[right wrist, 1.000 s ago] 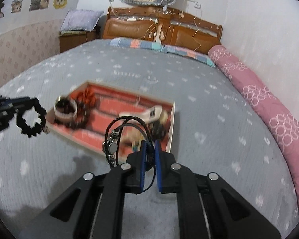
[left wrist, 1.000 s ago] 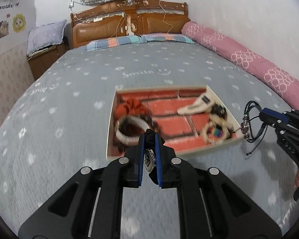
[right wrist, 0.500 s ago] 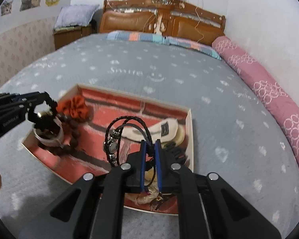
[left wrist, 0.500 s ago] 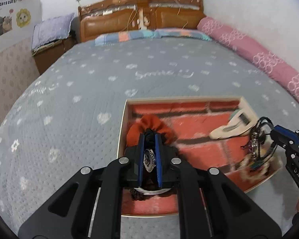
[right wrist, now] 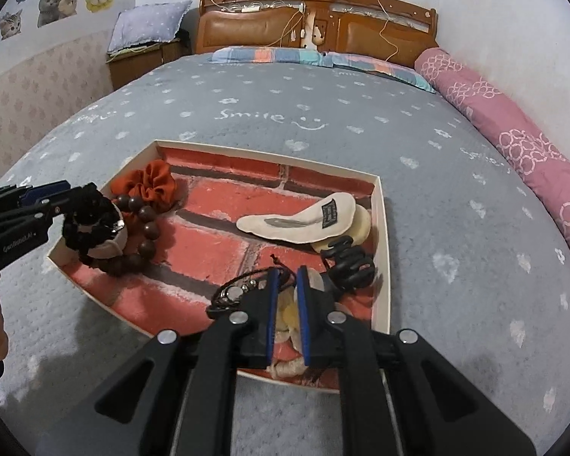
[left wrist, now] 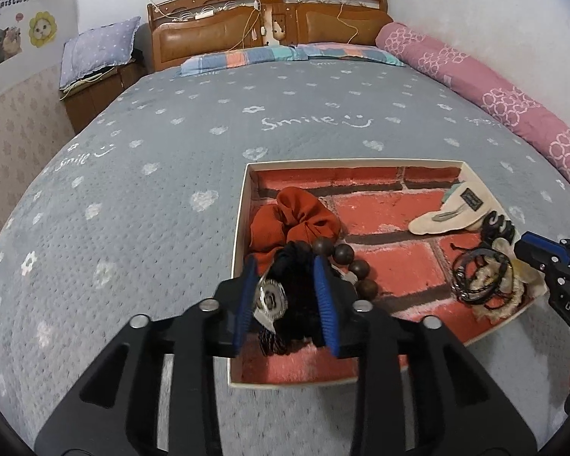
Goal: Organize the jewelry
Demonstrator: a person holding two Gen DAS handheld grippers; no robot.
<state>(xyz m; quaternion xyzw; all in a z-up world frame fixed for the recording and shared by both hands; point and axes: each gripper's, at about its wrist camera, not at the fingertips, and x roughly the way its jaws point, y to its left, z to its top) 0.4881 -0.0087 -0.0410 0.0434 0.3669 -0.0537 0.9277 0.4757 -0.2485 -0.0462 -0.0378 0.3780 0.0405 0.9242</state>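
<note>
A shallow box [left wrist: 243, 205] with a red brick-pattern lining [right wrist: 209, 243] lies on the bed. My left gripper [left wrist: 285, 296] is open over the box's left end, and a black scrunchie with a silver charm [left wrist: 271, 298] sits between its fingers; it also shows in the right wrist view [right wrist: 91, 224]. My right gripper [right wrist: 285, 304] is open over the box's right end. The black cord bracelet with beads [right wrist: 243, 288] lies just left of its fingertips, on the items in the box [left wrist: 478, 281].
The box also holds an orange scrunchie [left wrist: 296, 220], brown wooden beads [right wrist: 144, 235], a cream hair clip [right wrist: 304, 220] and a black claw clip [right wrist: 347, 262]. The grey bedspread [left wrist: 133, 209] surrounds the box. A pink bolster [left wrist: 494, 91] lies along the right; the wooden headboard [left wrist: 269, 26] is behind.
Both grippers moved down into the box and opened. The black scrunchie and the cord bracelet went from held in the air to resting in the box.
</note>
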